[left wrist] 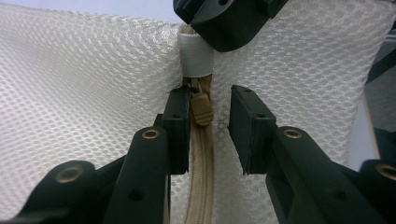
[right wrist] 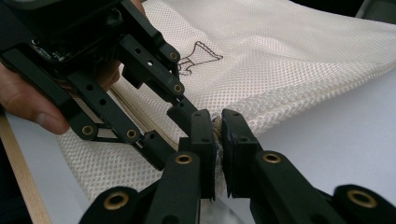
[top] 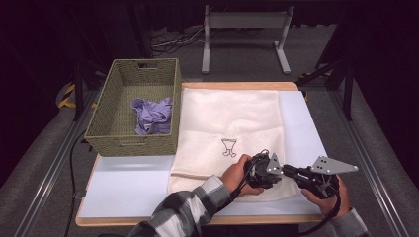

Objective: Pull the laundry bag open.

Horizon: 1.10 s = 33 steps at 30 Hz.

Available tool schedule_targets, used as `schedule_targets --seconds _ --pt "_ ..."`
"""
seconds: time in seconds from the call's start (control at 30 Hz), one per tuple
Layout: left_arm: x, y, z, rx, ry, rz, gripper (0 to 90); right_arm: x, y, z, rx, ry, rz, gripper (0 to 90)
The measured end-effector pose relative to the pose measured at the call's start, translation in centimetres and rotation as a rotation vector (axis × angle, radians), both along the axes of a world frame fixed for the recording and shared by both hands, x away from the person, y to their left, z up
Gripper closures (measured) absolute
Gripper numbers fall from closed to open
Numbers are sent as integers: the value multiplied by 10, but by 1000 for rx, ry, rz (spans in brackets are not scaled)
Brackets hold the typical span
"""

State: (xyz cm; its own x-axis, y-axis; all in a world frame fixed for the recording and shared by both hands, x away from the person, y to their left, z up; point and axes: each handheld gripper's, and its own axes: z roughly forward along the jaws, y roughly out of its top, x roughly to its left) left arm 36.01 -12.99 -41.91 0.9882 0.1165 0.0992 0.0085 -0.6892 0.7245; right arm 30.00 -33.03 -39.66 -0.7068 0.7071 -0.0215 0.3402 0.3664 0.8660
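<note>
A white mesh laundry bag [top: 227, 118] with a small stitched emblem lies flat on the table. Its tan zipper [left wrist: 200, 177] runs along the near edge. My left gripper [left wrist: 210, 100] stands open astride the zipper, with the tan pull tab [left wrist: 201, 109] lying against its left pad and a gap to the right pad. Just beyond the pull is the white end tab [left wrist: 196, 58]. My right gripper [right wrist: 218, 126] is shut on the bag's edge at that zipper end. In the high view both grippers meet tip to tip, left gripper [top: 280, 170] and right gripper [top: 291, 172].
A woven green basket [top: 96, 123] stands at the table's left with a crumpled purple cloth [top: 153, 116] inside. The pale table top [top: 128, 182] has bare room left of my hands. A metal frame [top: 244, 34] stands on the floor beyond the table.
</note>
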Motion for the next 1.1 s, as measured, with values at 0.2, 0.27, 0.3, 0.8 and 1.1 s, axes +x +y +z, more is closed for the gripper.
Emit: schedule_targets --seconds 0.2,0.27,0.3,0.8,1.1 --pt "3 -3 -1 10 11 9 795 0 0 -2 -5 2 2 846" --pt "4 -3 -1 7 16 13 803 0 0 -2 -4 -2 1 846" --pt "4 -2 0 5 20 12 808 -1 -1 -2 -1 -2 0 846" --pt "4 1 4 63 -28 -24 818 -3 -6 -4 -13 3 -10 849" --pt "4 3 5 71 -5 -25 819 -4 -7 -6 -22 8 -22 852"
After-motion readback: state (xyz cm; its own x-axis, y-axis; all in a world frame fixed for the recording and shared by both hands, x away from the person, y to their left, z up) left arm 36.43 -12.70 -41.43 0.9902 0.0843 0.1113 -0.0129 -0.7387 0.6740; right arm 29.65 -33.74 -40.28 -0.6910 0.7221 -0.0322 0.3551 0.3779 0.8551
